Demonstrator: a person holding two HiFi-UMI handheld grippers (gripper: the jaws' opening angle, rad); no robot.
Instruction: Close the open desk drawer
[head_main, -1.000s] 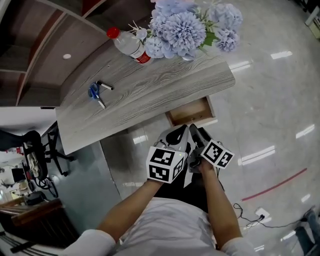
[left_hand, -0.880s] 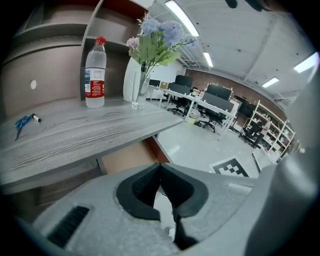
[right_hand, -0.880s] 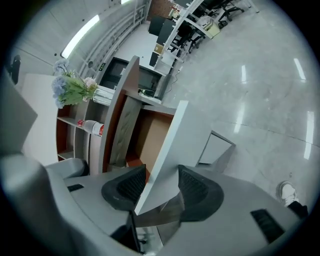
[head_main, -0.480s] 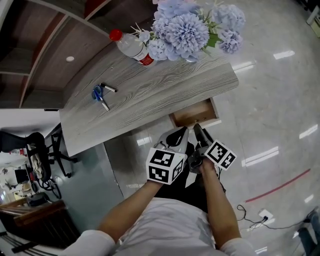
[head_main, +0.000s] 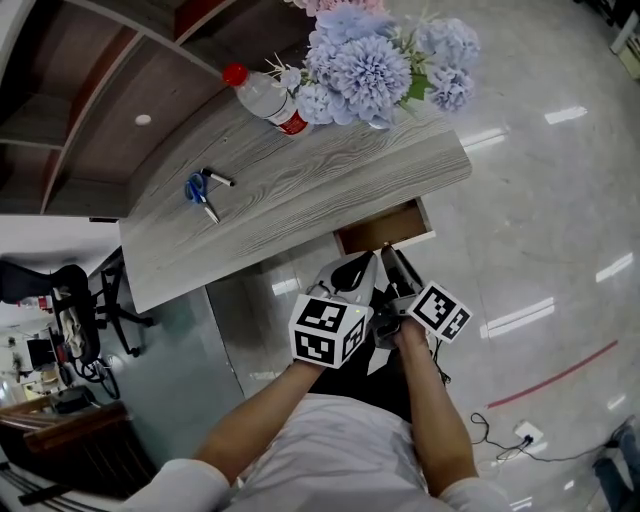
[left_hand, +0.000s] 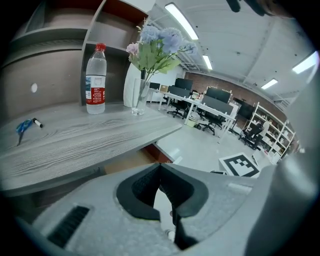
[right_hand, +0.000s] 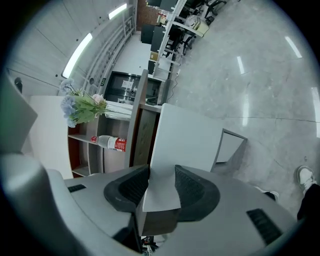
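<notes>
Overhead, the head view shows the grey wood desk (head_main: 300, 190). Blue scissors (head_main: 196, 190) and a marker (head_main: 216, 178) lie side by side toward its left end. A red-capped water bottle (head_main: 262, 96) and a vase of blue flowers (head_main: 372, 60) stand along the far edge, nearer the right corner. The drawer (head_main: 383, 227) juts out open from under the near edge, close to that right corner, with its brown inside showing. Both grippers are held side by side over the glossy floor (head_main: 540, 200), in front of the near edge, pointing at the drawer. The right gripper (head_main: 390, 255) has its tips right at the drawer's white front lip; contact cannot be judged. The left gripper (head_main: 358, 265) is just beside it, toward the drawer's left end.

In the left gripper view, the left gripper (left_hand: 160, 165) has its jaws meeting at the tips, with nothing between them. The drawer (left_hand: 142, 154) hangs open under the desk's (left_hand: 90, 145) near edge, just above the tips. The bottle (left_hand: 95, 80) and flowers (left_hand: 160, 42) stand at the far edge, and the scissors (left_hand: 22, 126) lie at the left end.

The right gripper view is turned sideways. The right gripper (right_hand: 161, 169) has its jaws apart. A pale flat panel (right_hand: 187, 135) shows through the gap and spreads beyond it; I cannot tell whether the pads touch it. The bottle (right_hand: 111, 143) and flowers (right_hand: 80, 109) sit off to the left of the picture.
</notes>
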